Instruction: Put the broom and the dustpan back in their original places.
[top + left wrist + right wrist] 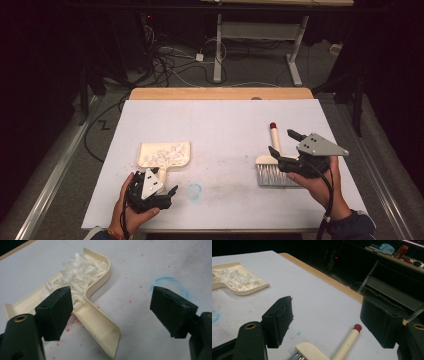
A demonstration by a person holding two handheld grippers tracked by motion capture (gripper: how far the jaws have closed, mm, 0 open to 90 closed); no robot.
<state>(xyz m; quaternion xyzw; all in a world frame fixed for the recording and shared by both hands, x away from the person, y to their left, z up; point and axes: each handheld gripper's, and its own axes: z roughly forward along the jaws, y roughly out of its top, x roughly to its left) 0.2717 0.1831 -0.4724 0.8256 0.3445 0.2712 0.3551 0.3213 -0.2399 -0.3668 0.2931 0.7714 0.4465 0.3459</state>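
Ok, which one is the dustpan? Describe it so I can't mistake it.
Start at the white table and look to its left half, just ahead of the left hand-held gripper. The dustpan lies flat there, cream, with a short handle pointing toward the person. Unlike the brush on the right, it holds a heap of white shreds.

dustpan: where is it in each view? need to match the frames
High view: the cream plastic dustpan holding white paper shreds lies left of centre on the table, above the left gripper.
Left gripper view: it runs from upper centre to bottom centre, handle toward the camera.
Right gripper view: far left, upper edge.
Shared landmark: the blue chalk ring on the white tabletop.
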